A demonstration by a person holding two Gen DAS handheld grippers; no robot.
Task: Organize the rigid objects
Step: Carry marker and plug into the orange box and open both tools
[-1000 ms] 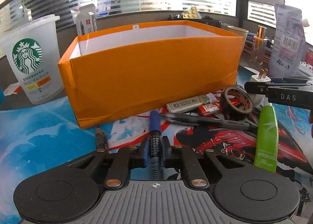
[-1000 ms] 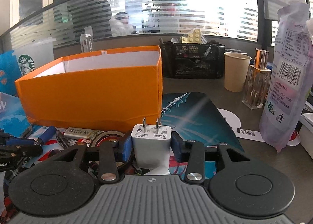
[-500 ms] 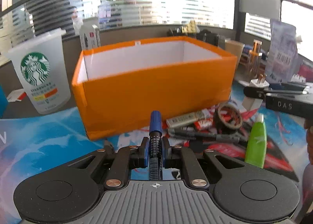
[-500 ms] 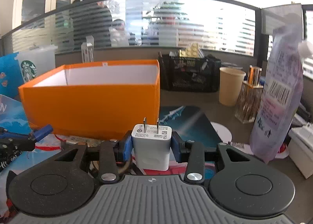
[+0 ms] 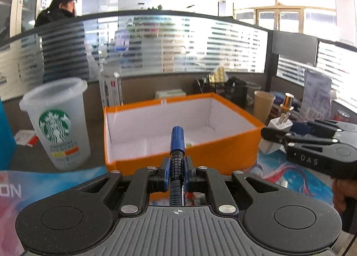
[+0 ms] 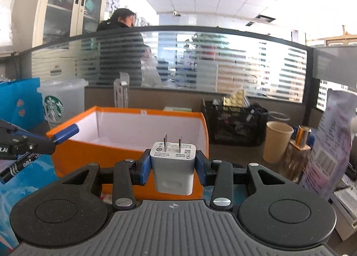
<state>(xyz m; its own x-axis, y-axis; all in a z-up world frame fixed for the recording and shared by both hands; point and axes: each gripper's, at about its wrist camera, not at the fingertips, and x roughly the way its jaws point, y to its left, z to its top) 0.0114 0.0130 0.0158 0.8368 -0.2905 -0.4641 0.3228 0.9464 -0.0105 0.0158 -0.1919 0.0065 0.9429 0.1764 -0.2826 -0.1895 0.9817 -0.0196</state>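
Left wrist view shows the left gripper [image 5: 176,174] clamped on a blue-capped marker [image 5: 177,144], its cap pointing toward the orange box [image 5: 223,153] just ahead. To the right of the box, the right gripper [image 5: 276,137] pinches a white plug adapter [image 5: 277,125] near the box's right corner, prongs tilted up. Left of the box stands a Starbucks cup [image 5: 57,124]; behind its right side sit a paper cup [image 5: 263,105] and a black mesh basket [image 5: 232,88].

Two near wrist views facing forward, sharing orange box [image 5: 234,153] [image 6: 78,155]
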